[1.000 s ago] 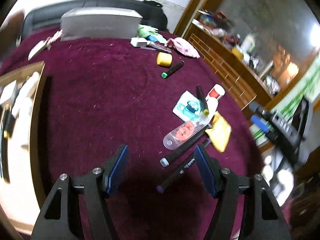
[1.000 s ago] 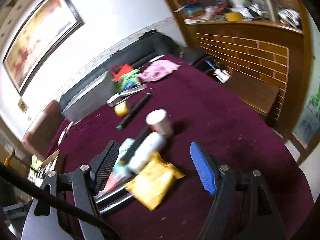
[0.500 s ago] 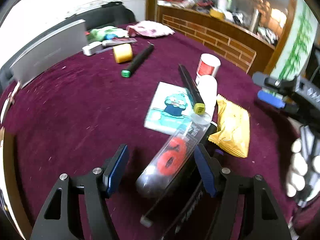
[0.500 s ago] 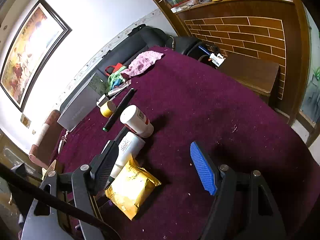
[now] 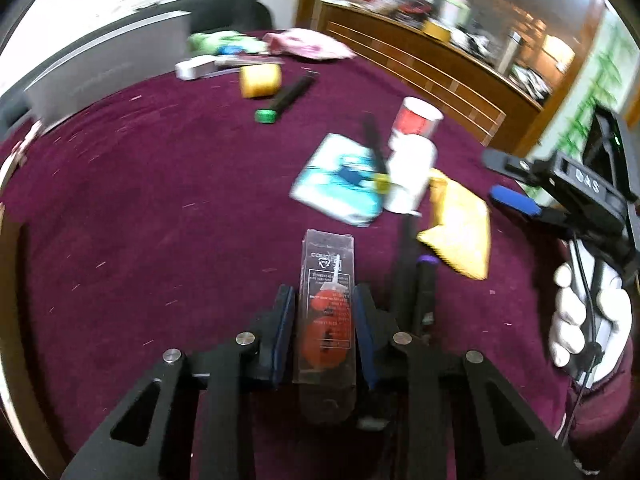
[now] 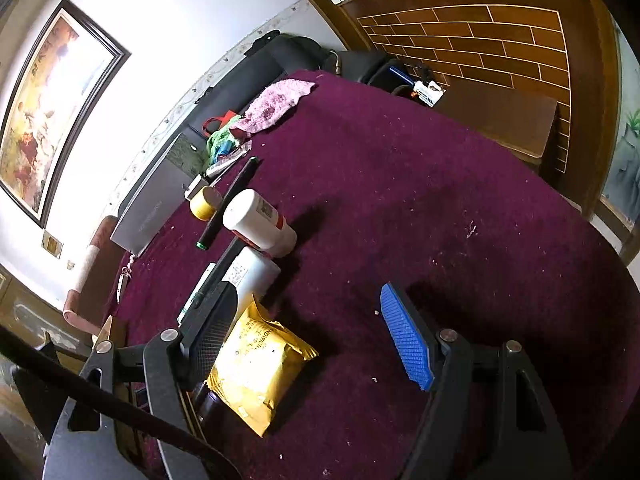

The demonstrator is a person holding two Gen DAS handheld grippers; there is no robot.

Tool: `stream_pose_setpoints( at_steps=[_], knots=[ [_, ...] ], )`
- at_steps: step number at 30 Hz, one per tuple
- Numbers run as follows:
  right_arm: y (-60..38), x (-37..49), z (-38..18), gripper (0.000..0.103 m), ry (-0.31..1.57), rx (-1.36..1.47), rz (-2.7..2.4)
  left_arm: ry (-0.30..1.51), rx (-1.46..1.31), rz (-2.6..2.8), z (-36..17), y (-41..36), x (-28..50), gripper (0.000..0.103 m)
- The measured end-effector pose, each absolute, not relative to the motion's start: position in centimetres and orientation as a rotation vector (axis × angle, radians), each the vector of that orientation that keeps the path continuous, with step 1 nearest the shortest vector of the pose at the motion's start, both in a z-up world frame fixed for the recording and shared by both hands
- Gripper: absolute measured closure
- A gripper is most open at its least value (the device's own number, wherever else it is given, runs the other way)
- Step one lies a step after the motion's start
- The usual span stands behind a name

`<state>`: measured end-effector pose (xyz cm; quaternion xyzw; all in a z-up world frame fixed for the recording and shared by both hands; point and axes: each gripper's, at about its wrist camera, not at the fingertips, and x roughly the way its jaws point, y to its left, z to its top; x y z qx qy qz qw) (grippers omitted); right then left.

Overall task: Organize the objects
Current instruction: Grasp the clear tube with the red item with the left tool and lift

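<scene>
On the maroon table (image 5: pixel 140 200) my left gripper (image 5: pixel 325 292) is closing, its pads against both sides of a clear plastic package (image 5: pixel 326 280) with a red item inside. The package lies lengthwise between the fingers. Two dark markers (image 5: pixel 408 264) lie just to its right. My right gripper (image 6: pixel 304 300) stands open and low over the table. Its left finger is beside a yellow snack packet (image 6: pixel 260 364), and nothing is gripped. Behind the packet are a lying white bottle (image 6: pixel 252 276) and a red-labelled white bottle (image 6: pixel 260 224). A teal card (image 5: pixel 336 188) lies beside them.
Farther back lie a green-capped marker (image 5: pixel 286 96), a yellow tape roll (image 5: pixel 259 80), a grey box (image 5: pixel 108 68) and a pink cloth (image 5: pixel 308 44). A white-gloved hand (image 5: pixel 580 320) holds the right gripper. A wooden counter (image 6: pixel 480 40) runs behind the table.
My left gripper moved forward and down over the clear package and closed its fingers onto it; the package now lines up with the fingers. The right gripper sank toward the yellow packet, still open.
</scene>
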<state>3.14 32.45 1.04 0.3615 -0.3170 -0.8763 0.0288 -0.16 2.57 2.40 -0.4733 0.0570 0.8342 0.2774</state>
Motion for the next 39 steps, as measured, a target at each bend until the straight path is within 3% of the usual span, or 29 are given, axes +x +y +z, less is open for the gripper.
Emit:
stream_pose_setpoints(
  at_steps=[3, 5, 8, 11, 12, 14, 15, 25, 39],
  knots=[
    [32.1, 3.1, 1.1, 0.029, -0.948, 1.125, -2.713, 0.149, -1.275, 2.282, 2.3, 2.0, -0.7, 0.074],
    [31.8, 3.0, 1.1, 0.029, -0.923, 1.138, -2.719, 0.230, -1.281, 2.301, 1.7, 2.9, -0.3, 0.056],
    [31.7, 3.0, 1.1, 0.029, -0.907, 1.147, -2.729, 0.474, -1.162, 2.374, 1.2, 5.1, 1.4, 0.046],
    [31.8, 3.0, 1.1, 0.029, -0.903, 1.154, -2.735, 0.466, -1.158, 2.418, 1.0, 5.4, 1.5, 0.045],
    [31.8, 2.9, 1.1, 0.029, -0.900, 1.158, -2.736, 0.432, -1.169, 2.417, 0.9, 5.1, 1.4, 0.047],
    [31.8, 2.8, 1.0, 0.029, -0.890, 1.171, -2.732, 0.308, -1.180, 2.391, 1.1, 4.2, 1.5, 0.085],
    [31.8, 2.8, 0.9, 0.029, -0.889, 1.181, -2.729, 0.292, -1.188, 2.387, 1.1, 4.0, 1.5, 0.094],
    [31.3, 2.8, 1.0, 0.029, -0.837, 1.212, -2.761, -0.101, -1.107, 2.405, 4.7, -2.3, 5.7, 0.093],
    [29.8, 2.5, 1.3, 0.029, -0.662, 1.272, -2.848, -0.131, -1.015, 2.425, 6.0, -4.6, 8.7, 0.093]
  ],
)
